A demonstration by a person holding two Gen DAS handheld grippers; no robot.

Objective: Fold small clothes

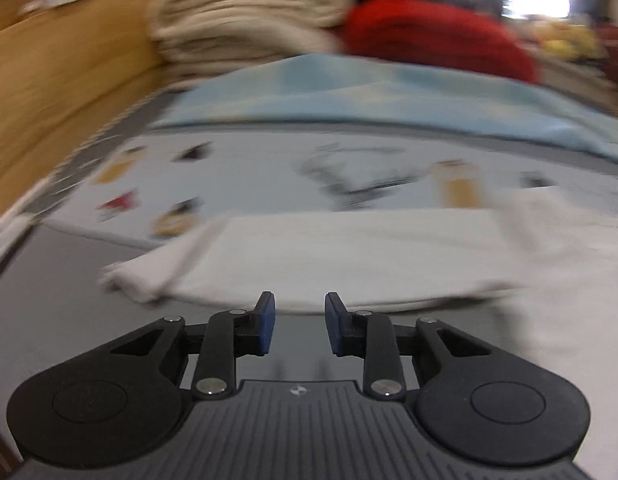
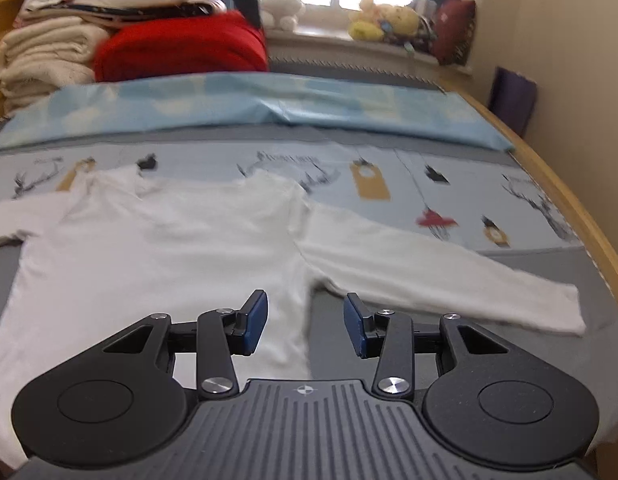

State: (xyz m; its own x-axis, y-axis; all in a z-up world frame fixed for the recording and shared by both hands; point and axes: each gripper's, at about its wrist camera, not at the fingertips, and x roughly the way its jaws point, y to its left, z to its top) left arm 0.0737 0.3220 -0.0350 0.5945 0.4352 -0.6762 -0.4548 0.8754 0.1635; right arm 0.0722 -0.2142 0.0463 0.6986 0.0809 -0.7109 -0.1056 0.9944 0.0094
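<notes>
A: Where's the white shirt (image 2: pixel 157 240)?

B: Spread flat on the bed (image 2: pixel 549 280), sleeves out; the right gripper (image 2: pixel 305 322) and left gripper (image 1: pixel 300 322) hover at its near edge, jaws parted, holding nothing.

A: Risk?

B: Pinching one layer; the fold would likely bunch.

No readable text anywhere; the script on the printed sheet (image 2: pixel 287 157) seems too blurred to read.
</notes>
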